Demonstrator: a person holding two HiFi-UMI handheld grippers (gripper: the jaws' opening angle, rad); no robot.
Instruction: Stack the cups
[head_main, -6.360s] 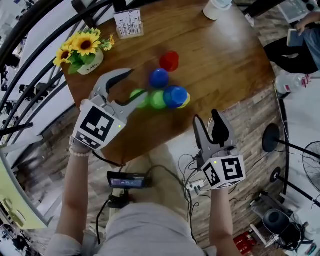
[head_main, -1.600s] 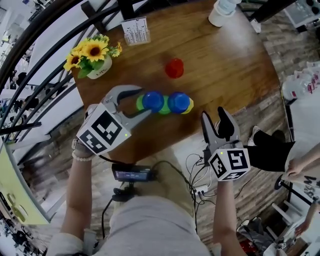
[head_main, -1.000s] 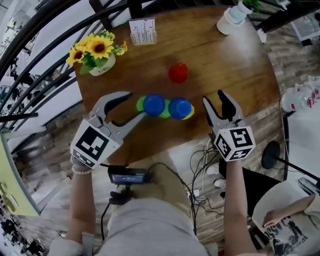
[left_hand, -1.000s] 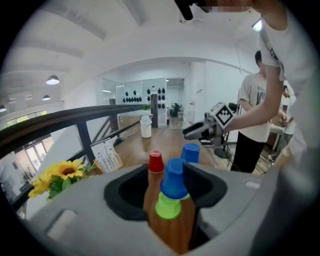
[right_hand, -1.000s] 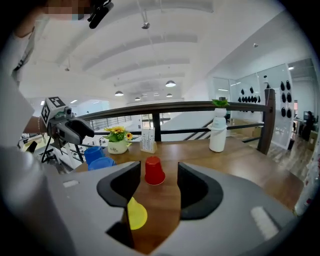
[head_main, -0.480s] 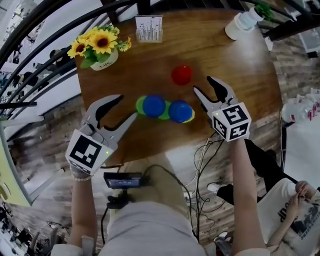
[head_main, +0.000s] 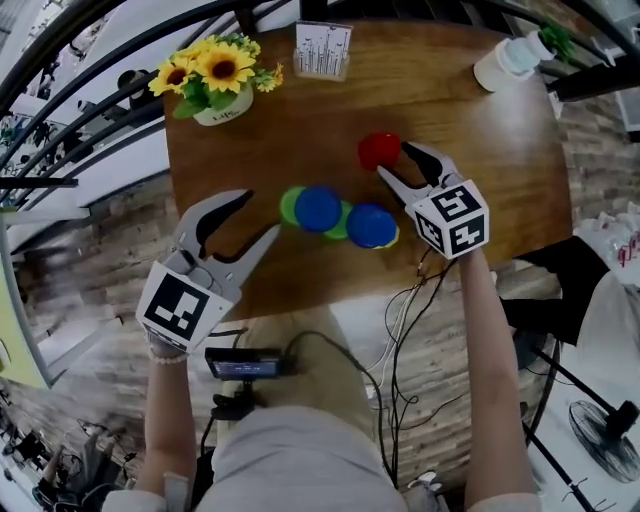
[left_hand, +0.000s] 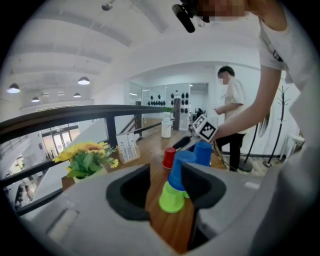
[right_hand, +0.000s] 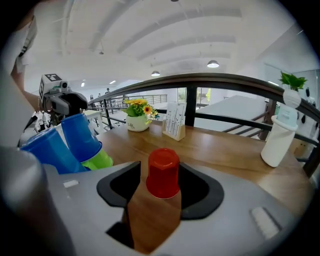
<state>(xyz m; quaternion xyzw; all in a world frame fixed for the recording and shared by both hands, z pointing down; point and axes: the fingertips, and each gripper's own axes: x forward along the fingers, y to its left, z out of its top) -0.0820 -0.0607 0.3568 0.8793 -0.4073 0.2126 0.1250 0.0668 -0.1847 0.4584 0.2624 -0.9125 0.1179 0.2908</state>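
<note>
Wooden desk (head_main: 470, 150) carries two blue cups (head_main: 318, 207) capping green cups (head_main: 289, 205) side by side near its near edge, and a red cup (head_main: 378, 150) stands upside down just beyond them to the right. The right gripper (head_main: 393, 158) has its fingers apart either side of the red cup, not pressing it. The left gripper (head_main: 262, 212), just left of the stacks, has fingers wide apart and just closing slightly, with nothing between them.

An office-style mezzanine lounge: wooden table (head_main: 450, 110) beside a black railing (right_hand: 200, 78), sunflower pot (head_main: 215, 88), round ceiling lamps (left_hand: 83, 80)
</note>
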